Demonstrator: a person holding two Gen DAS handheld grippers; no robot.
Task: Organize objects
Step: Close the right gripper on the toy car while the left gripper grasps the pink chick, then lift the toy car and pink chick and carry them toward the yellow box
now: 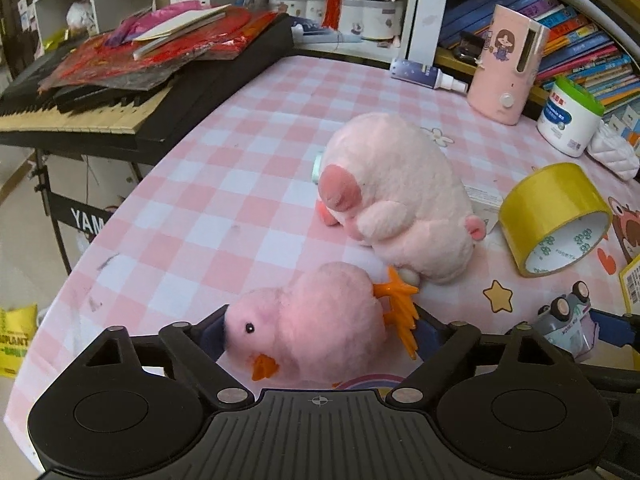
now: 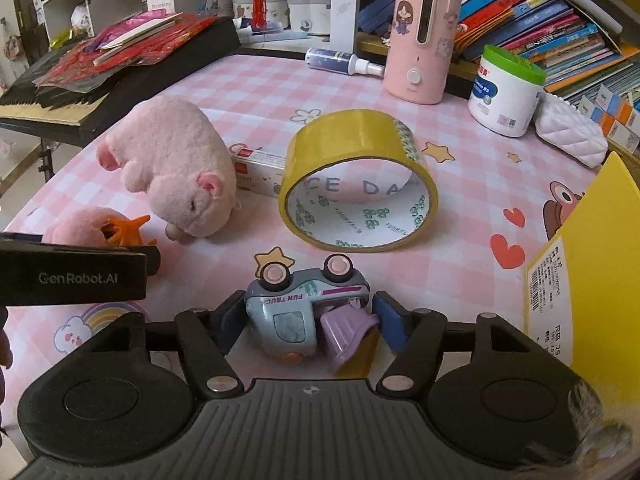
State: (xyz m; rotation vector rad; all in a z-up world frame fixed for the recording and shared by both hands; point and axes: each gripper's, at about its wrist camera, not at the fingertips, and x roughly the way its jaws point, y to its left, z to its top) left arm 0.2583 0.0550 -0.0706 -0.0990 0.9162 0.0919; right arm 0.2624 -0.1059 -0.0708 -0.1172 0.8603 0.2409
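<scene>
My left gripper (image 1: pixel 320 336) is shut on a small pink plush duck (image 1: pixel 320 324) with orange feet and beak, low over the pink checked tablecloth (image 1: pixel 224 184). A bigger pink plush pig (image 1: pixel 396 196) lies just beyond it. My right gripper (image 2: pixel 308 320) is shut on a grey toy truck (image 2: pixel 296 304) lying on its side, with a purple part. A yellow tape roll (image 2: pixel 356 176) stands on edge beyond the truck. The pig (image 2: pixel 176 164), the duck (image 2: pixel 88 228) and the left gripper's body (image 2: pixel 72 276) show at the left of the right wrist view.
A black keyboard (image 1: pixel 120 104) piled with red papers borders the table's left. At the back stand a pink humidifier (image 2: pixel 420 40), a white jar with a green lid (image 2: pixel 504 92), a spray bottle (image 2: pixel 340 62) and shelves of books. A yellow box (image 2: pixel 592 264) is at right.
</scene>
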